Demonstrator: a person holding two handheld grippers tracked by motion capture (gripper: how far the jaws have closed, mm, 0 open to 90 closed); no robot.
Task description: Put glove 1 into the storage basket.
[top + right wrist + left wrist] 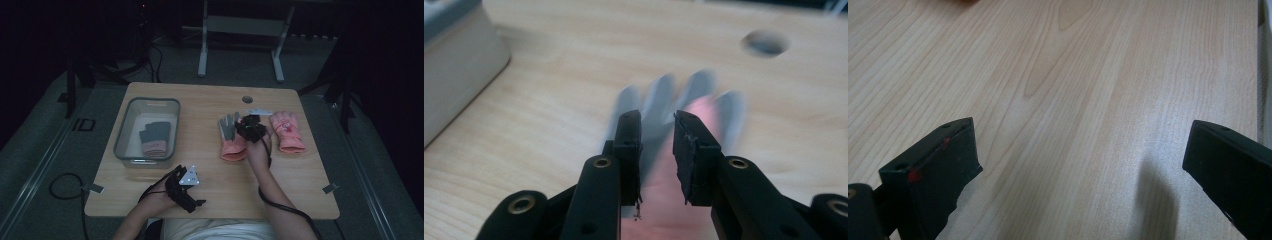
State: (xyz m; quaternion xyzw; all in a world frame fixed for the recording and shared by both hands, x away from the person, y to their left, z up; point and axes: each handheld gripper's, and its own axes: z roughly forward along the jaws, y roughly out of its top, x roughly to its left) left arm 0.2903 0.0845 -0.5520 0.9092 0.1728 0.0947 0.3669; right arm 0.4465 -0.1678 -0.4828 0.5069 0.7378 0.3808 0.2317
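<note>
Dim room, dark floor with metal frame legs (pixel 239 47) standing beyond the wooden table (pixel 210 197).

On the table's left part, clear plastic bin (pixel 121 135) holding one grey-and-pink glove (pixel 155 138).

Right of centre, grey-palmed pink glove (pixel 229 139) lying flat, fingers pointing away from the person, cuff nearest. Just right of it, second pink glove (pixel 287 131), patterned side up, also flat, the two apart with the right hand between them.

Right gripper (pixel 250 128) held over the grey-palmed glove's right edge; in the right gripper view (pixel 657 125) jaws parted a narrow way, nothing pinched between them, blurred glove (pixel 681 100) lying below and beyond the tips. Released, then, not clenched.

Left gripper (pixel 185 187) near the table's front edge, well apart from both gloves and just in front of the bin; in the left gripper view (pixel 1078 150) jaws spread wide over bare wood, holding nothing.

Small round cable hole (pixel 247 99) in the tabletop behind the gloves.
</note>
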